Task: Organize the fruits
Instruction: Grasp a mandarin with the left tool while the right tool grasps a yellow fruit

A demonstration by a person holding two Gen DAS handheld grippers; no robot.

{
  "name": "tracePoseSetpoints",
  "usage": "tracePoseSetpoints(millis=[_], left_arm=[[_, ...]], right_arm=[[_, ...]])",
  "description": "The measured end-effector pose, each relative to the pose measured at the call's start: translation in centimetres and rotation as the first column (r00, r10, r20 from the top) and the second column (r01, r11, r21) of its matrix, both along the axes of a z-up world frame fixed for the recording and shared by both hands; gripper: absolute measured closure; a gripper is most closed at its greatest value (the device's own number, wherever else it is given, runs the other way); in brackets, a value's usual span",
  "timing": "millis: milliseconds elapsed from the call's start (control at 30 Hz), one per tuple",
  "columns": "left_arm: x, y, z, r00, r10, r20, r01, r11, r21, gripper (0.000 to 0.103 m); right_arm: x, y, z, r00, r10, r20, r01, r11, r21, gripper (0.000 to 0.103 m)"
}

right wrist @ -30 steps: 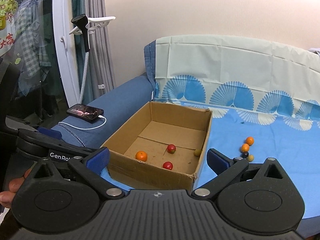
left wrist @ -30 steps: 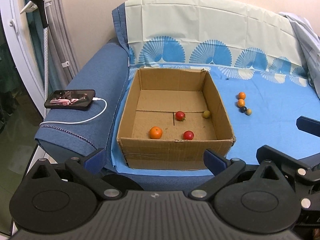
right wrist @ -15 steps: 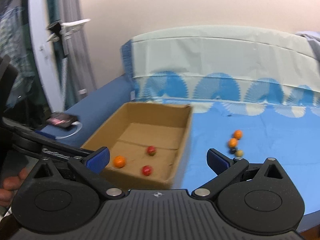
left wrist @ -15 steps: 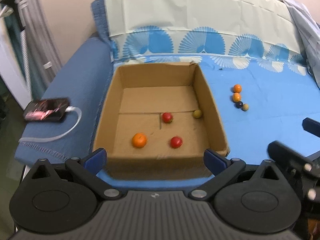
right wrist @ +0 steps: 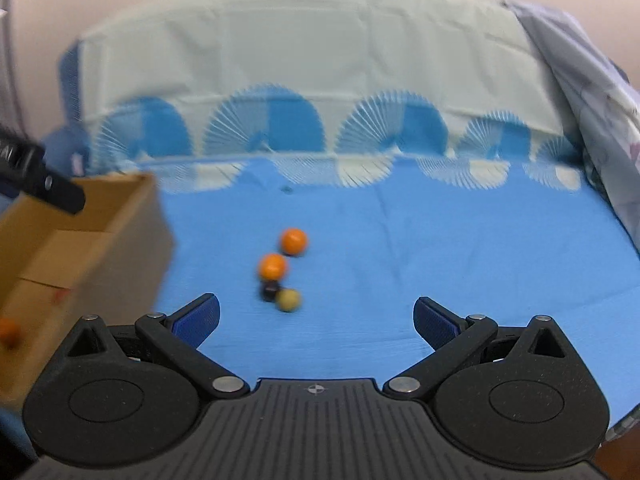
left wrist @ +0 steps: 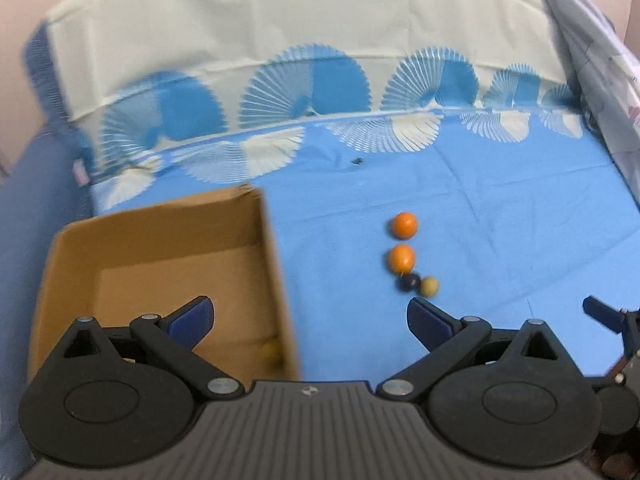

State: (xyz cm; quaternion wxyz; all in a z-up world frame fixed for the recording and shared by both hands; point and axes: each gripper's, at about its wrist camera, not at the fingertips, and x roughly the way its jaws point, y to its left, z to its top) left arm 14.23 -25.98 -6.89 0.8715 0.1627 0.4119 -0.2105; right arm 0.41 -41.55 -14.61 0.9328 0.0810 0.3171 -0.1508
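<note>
Both grippers are spread wide with nothing between the blue pads. The left gripper [left wrist: 310,316] hangs over the spot where the cardboard box [left wrist: 160,248] meets the blue sheet [left wrist: 500,220], so its left finger sits over the box floor and its right finger is over bare sheet, just below the loose fruit. The right gripper [right wrist: 316,318] is out over the sheet too, with the little fruit cluster sitting just beyond its fingers, a bit left of center.

The loose fruit is four pieces in a short line on the sheet, to the right of the box. Farthest back is an orange [left wrist: 404,225], then a second orange [left wrist: 401,258] just in front of it. Right at the near end there's a dark round fruit [left wrist: 410,282] touching or nearly touching the second orange, and a pale yellowish fruit [left wrist: 429,286] right beside the dark one. In the right wrist view they line up the same way, pretty blurry though: orange [right wrist: 293,241], second orange [right wrist: 273,266], dark one [right wrist: 269,291], pale one [right wrist: 289,299].

Inside the box I can only make out a yellowish blob [left wrist: 274,350] by the right wall, and from the right wrist view one orange thing [right wrist: 8,331] low at the left edge, too smeared to say more. A bit of the left gripper's black body [right wrist: 40,184] pokes in over the box in that view.
</note>
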Motion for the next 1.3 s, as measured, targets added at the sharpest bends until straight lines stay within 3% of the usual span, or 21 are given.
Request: tracePoseSetpoints(millis=[300, 567, 667, 767, 967, 1000, 1033, 1100, 1133, 1300], left_arm=[[9.1, -10.0, -9.8, 0.984, -0.090, -0.156, 0.098, 0.994, 0.046, 0.000], [13.5, -13.9, -16.3, 0.959, -0.090, -0.268, 0.120, 0.988, 0.096, 0.000], [14.4, -13.9, -17.9, 0.950, -0.077, -0.303, 0.119, 0.986, 0.121, 0.000], [14.6, -13.1, -18.9, 0.942, -0.075, -0.326, 0.123, 0.984, 0.128, 0.000], [14.9, -13.0, -19.2, 0.942, -0.064, -0.329, 0.112, 0.985, 0.128, 0.000], [14.9, -13.1, -19.1, 0.943, -0.062, -0.327, 0.110, 0.985, 0.130, 0.001], [14.9, -13.0, -18.9, 0.944, -0.067, -0.324, 0.111, 0.987, 0.120, 0.008], [14.3, -13.0, -17.8, 0.950, -0.077, -0.301, 0.107, 0.991, 0.085, 0.037], [14.2, -13.0, -17.4, 0.950, -0.094, -0.298, 0.119, 0.991, 0.068, 0.067], [13.7, -12.1, -16.0, 0.952, -0.083, -0.294, 0.100, 0.994, 0.044, 0.065]], right_arm=[[8.7, -2.7, -7.6, 0.985, 0.123, -0.120, -0.119, 0.992, 0.042, 0.001], [12.4, -2.8, -11.0, 0.975, 0.180, -0.133, -0.180, 0.984, 0.013, 0.001], [12.9, -2.6, -12.3, 0.972, 0.184, -0.147, -0.191, 0.981, -0.031, 0.001], [12.3, -2.9, -12.7, 0.978, 0.187, -0.096, -0.191, 0.981, -0.031, 0.001], [11.9, -2.6, -12.6, 0.979, 0.185, -0.083, -0.190, 0.981, -0.049, 0.002], [11.9, -2.6, -12.5, 0.977, 0.200, -0.078, -0.204, 0.978, -0.042, 0.012], [11.8, -2.4, -12.2, 0.972, 0.222, -0.070, -0.225, 0.974, -0.034, 0.019], [11.4, -1.6, -11.8, 0.964, 0.259, -0.063, -0.262, 0.964, -0.049, 0.067], [11.3, -1.3, -11.7, 0.962, 0.263, -0.070, -0.268, 0.962, -0.059, 0.074], [10.7, -1.8, -10.8, 0.979, 0.190, -0.074, -0.192, 0.981, -0.013, 0.073]])
